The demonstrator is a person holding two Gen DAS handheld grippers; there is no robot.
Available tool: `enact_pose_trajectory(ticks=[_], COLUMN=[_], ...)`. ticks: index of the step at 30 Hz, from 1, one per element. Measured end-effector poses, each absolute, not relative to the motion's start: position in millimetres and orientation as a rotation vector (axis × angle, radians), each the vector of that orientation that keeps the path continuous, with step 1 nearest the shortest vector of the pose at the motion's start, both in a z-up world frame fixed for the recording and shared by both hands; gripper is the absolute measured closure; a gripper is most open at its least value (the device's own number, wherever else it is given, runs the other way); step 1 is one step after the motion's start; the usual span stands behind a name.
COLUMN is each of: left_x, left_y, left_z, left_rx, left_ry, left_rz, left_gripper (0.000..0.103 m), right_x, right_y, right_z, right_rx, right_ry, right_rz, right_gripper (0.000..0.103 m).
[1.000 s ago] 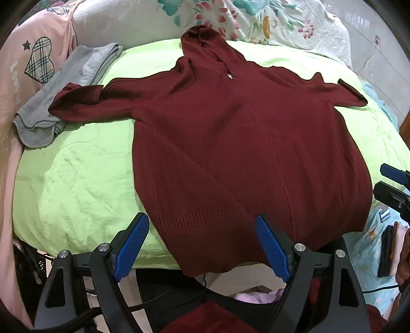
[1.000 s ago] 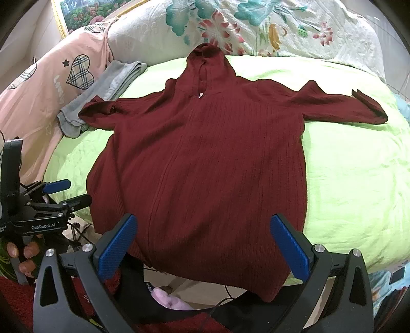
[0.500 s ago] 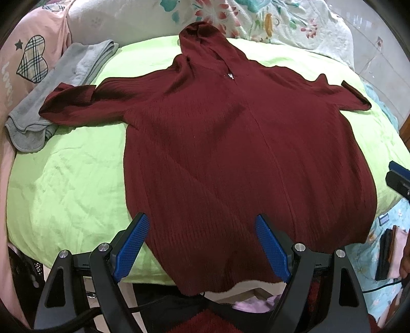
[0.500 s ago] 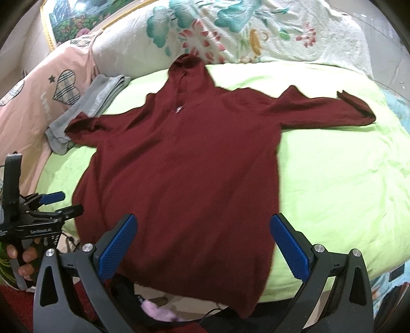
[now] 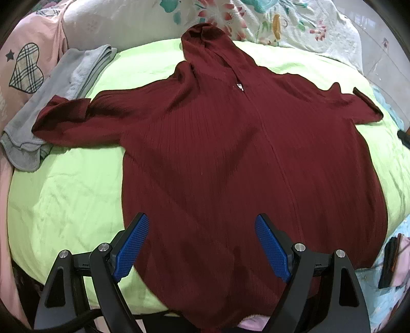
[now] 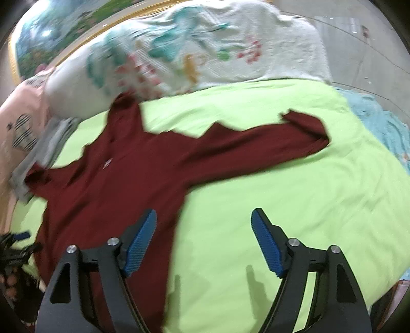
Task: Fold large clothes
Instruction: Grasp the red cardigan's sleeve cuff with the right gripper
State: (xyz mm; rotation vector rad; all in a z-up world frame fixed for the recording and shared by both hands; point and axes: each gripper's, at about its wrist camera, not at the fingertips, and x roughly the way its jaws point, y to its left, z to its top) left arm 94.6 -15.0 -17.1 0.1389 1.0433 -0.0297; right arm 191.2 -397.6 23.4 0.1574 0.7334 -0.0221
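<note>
A large dark red hooded sweater [image 5: 230,158] lies spread flat on the lime green bed sheet [image 5: 66,194], hood away from me, both sleeves out sideways, hem hanging over the near bed edge. My left gripper [image 5: 202,243] is open and empty, low over the lower part of the sweater's body. In the right wrist view the sweater [image 6: 123,179] lies to the left and its right sleeve [image 6: 269,143] stretches across the sheet. My right gripper [image 6: 203,238] is open and empty over the sheet [image 6: 282,194], beside the sweater's right side. The left gripper shows at the left edge [image 6: 15,246].
A folded grey garment [image 5: 59,97] lies under the left sleeve's cuff. A floral pillow [image 5: 256,23] and a pink cloth with a plaid heart [image 5: 25,66] line the far and left sides. A light blue cloth [image 6: 379,123] lies past the right bed edge.
My right gripper has swung to the right and forward, from over the sweater's hem to over the bare sheet by the right sleeve. My left gripper has moved slightly forward over the sweater.
</note>
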Motion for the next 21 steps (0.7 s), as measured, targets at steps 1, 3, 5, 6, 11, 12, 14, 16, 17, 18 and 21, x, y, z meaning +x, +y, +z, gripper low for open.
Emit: enact_pose_trajectory(ticks=[1,3,5,6,11,12,14,16,17,18,21], left_x=[99,105,111,114,128,132,139,147,151,154,163], left_y=[-16,-17,-19,-21,-27,-27,-28,-27,-27,-28,-29], left_z=[-17,-17,-19,-21,-32,-35,-37,-41,-44,-46,-53], left_rx=[0.134,0.123,0.11,0.107,0.109,0.108,0.104,0.096,0.092,0.09,0.078], left_ry=[1.045,1.049,1.061,1.067,1.11,1.12,1.125,1.135,1.144,1.149,1.172], left_rz=[-0.03,-0.032,-0.04,-0.041,-0.039,-0.038,-0.034,-0.029,-0.024,-0.021,-0.02], left_gripper=[0.018,0.018,0.018,0.018,0.017,0.017,0.017,0.017,0.017,0.017,0.017], right_x=[195,213,231,240,302,313,336,357,367,376,395], right_y=[-404,-428,-442,-450,-488,-492,-506,-519,-522,-525,-536], right_z=[27,35,37,39,24,18,6,-3,-7,-10,-27], right_rx=[0.149,0.148,0.141,0.136,0.076,0.063,0.055,0.061,0.042,0.013,-0.013], right_ry=[0.734,0.73,0.743,0.744,0.765,0.778,0.816,0.835,0.843,0.854,0.885], right_rz=[-0.035,-0.074,-0.104,-0.123,-0.217,-0.231,-0.264,-0.268,-0.271,-0.285,-0.313], right_gripper=[0.033,0.038,0.041,0.042,0.051,0.057,0.06,0.06,0.06,0.06,0.06])
